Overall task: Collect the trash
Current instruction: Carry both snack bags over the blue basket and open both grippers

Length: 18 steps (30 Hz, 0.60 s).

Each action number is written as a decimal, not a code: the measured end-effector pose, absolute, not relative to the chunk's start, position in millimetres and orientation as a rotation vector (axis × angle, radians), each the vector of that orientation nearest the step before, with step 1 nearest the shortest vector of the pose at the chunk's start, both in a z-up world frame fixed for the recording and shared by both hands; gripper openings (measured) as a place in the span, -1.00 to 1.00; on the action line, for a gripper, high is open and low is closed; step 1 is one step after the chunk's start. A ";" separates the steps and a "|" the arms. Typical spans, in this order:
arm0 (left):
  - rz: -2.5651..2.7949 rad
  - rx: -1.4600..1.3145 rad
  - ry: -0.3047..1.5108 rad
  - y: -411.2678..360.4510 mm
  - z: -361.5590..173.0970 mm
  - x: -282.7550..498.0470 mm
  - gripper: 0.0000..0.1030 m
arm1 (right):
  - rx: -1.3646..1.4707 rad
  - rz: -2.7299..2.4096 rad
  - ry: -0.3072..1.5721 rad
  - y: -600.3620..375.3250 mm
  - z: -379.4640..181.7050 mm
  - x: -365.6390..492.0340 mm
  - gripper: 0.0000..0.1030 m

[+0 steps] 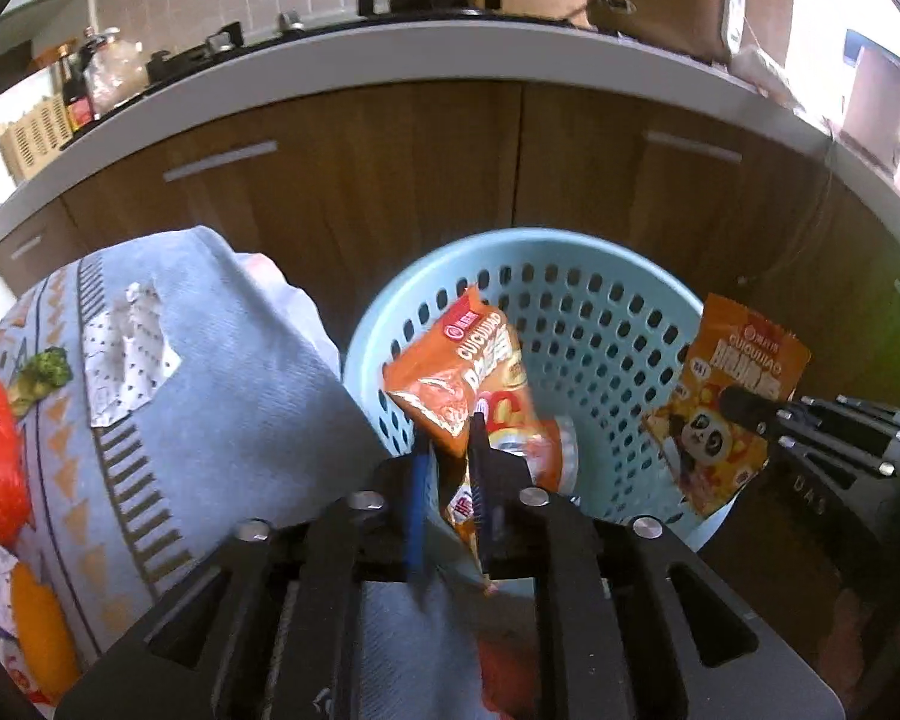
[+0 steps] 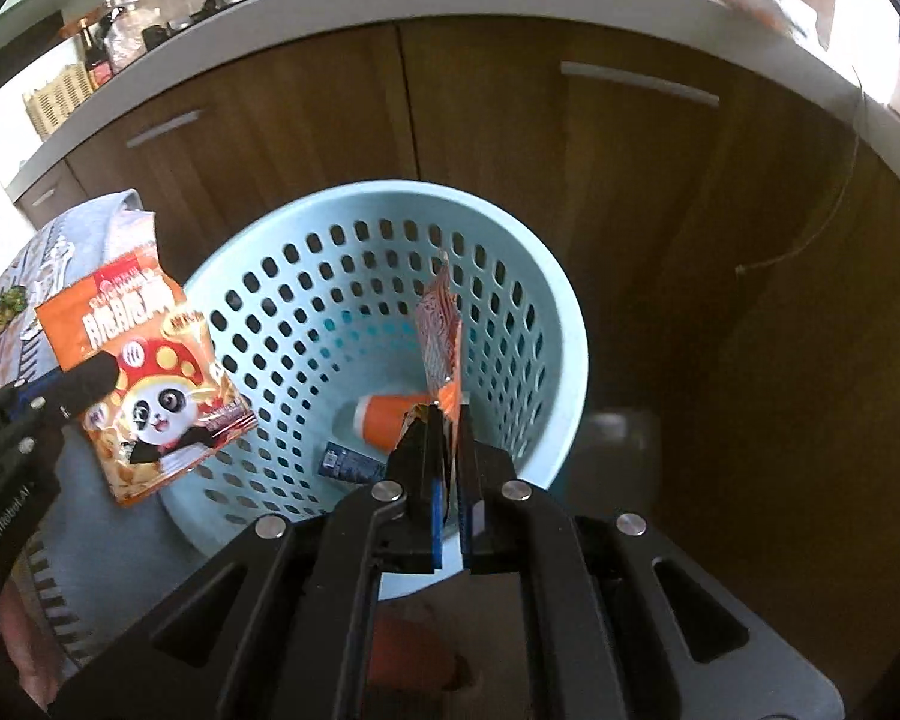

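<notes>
While both grippers pinch snack packets (image 2: 439, 348) above it, blue basket (image 2: 528, 324) holds orange cup (image 2: 384, 420)

An orange snack packet (image 1: 456, 372) is seen between the fingers (image 1: 417, 480) of the left gripper (image 1: 447, 456), above a perforated light-blue basket (image 1: 576, 324); whether it is pressed cannot be told. A second orange packet (image 1: 726, 408) is pinched by the right gripper (image 1: 744, 408) over the basket's right rim. A crumpled foil wrapper (image 1: 126, 354) and broccoli (image 1: 39, 375) are laid on a blue cloth (image 1: 240, 396) at left.
</notes>
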<state>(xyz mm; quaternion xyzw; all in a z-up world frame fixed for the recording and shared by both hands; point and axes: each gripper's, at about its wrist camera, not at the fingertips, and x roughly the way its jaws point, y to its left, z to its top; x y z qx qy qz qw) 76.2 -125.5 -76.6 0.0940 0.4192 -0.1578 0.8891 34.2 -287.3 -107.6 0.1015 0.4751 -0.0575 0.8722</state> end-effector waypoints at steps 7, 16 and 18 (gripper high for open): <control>-0.334 0.214 0.838 -123.7 -73.3 71.3 -0.04 | 0.221 -0.144 0.975 -295.1 -104.6 33.2 -0.28; -0.357 0.157 0.801 -108.0 -57.3 64.7 0.30 | 0.223 -0.134 0.902 -291.6 -78.8 29.3 -0.08; -0.357 0.144 0.795 -104.0 -54.3 63.1 0.35 | 0.222 -0.127 0.885 -287.3 -71.3 28.3 -0.08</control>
